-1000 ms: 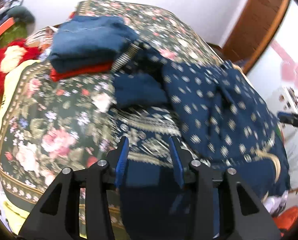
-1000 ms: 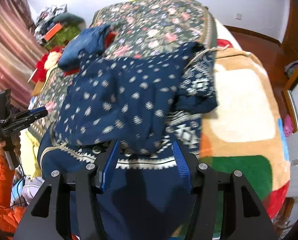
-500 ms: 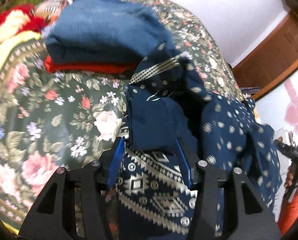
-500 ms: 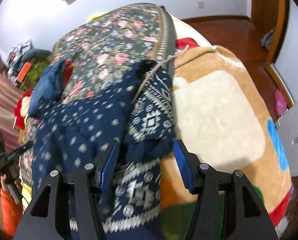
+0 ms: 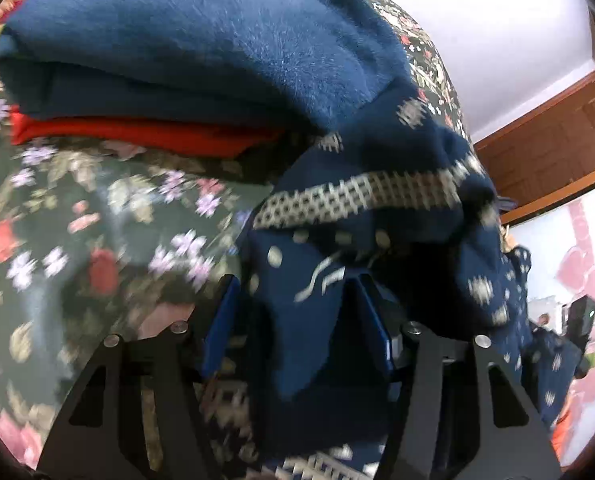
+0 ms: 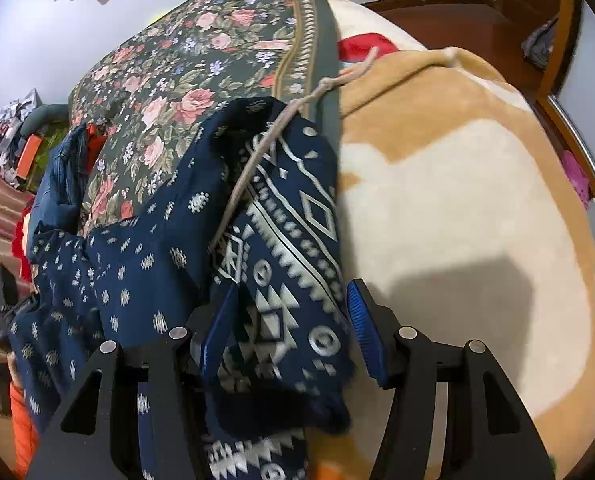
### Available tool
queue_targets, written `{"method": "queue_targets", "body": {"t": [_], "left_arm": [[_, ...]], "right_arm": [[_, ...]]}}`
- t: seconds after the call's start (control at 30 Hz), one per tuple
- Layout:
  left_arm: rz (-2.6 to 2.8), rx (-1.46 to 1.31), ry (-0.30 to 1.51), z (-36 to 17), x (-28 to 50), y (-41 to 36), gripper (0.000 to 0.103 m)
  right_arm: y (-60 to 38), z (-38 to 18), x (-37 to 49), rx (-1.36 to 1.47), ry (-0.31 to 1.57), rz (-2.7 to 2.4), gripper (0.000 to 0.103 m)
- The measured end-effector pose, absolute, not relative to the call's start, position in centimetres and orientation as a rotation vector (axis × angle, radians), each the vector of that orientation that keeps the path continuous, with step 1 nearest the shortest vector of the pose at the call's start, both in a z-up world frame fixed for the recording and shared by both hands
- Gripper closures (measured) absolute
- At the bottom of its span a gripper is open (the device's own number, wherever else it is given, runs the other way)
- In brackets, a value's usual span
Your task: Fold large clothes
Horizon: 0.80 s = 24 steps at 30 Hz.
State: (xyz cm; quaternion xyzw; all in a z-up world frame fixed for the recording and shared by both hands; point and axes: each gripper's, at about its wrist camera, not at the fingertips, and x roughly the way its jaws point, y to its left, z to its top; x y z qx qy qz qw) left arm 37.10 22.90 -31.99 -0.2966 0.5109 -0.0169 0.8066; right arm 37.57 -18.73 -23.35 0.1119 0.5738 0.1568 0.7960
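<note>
A large navy garment with pale dots and a geometric border (image 5: 377, 152) lies bunched on the floral bedspread (image 5: 77, 220). My left gripper (image 5: 297, 320) points down at it. Its jaws are opening, and a loose navy fold stands between the blue pads without being pressed. In the right wrist view the same garment (image 6: 289, 216) drapes over the edge of the floral cover (image 6: 201, 60). My right gripper (image 6: 289, 324) stands open over the patterned border, which lies between its fingers. A pale cord (image 6: 257, 152) runs across the cloth.
A folded blue sweater (image 5: 201, 40) sits on a red garment (image 5: 137, 132) just beyond the left gripper. A tan and cream plush blanket (image 6: 457, 200) covers the bed to the right. An orange sleeve (image 6: 21, 420) shows at lower left. Wooden trim (image 5: 545, 148) lines the wall.
Both grippers have moved forward and down over the garment to its far edge. The left jaws have widened. The folded blue stack now fills the top of the left view.
</note>
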Motion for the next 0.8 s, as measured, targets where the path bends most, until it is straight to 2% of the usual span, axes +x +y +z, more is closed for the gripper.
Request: {"method": "queue_targets", "body": {"t": [0.13,0.3,0.33,0.4,0.43,0.47,0.5,0.57,0.8], "left_arm": [[-0.037,-0.672,1.065,-32.5,38.8,23.1,0.043],[-0.028,-0.649,1.046,-32.0,40.1,22.5,0.042],[-0.023,-0.647,1.043,-31.8,40.2,22.4,0.044],[-0.023,-0.628,1.029,-31.2,39.8,22.0,0.067],[-0.01,-0.606,1.028,-30.8,39.6,21.7,0.072],[0.0,-0.57,1.021,-30.2,39.2,21.4,0.086],[-0.01,-0.559,1.016,-29.8,38.9,21.0,0.093],[-0.017,-0.543,0.995,-28.6,37.9,20.5,0.098],[-0.104,-0.496,0.807,-19.9,33.4,18.5,0.099]], "right_arm": [[-18.2,-23.8,38.3,0.24,1.221,0.342,0.052],[-17.7,-23.6,38.6,0.224,1.204,0.333,0.078],[-17.7,-23.3,38.4,0.213,1.196,0.331,0.081],[-17.6,-22.3,38.0,0.201,1.164,0.337,0.087],[-17.6,-21.7,37.8,0.199,1.146,0.344,0.088],[-17.6,-21.1,37.6,0.199,1.127,0.351,0.088],[-17.7,-20.3,37.3,0.207,1.109,0.363,0.089],[-17.7,-19.0,36.9,0.218,1.082,0.381,0.089],[-16.0,-14.2,35.1,0.185,0.945,0.436,0.091]]}}
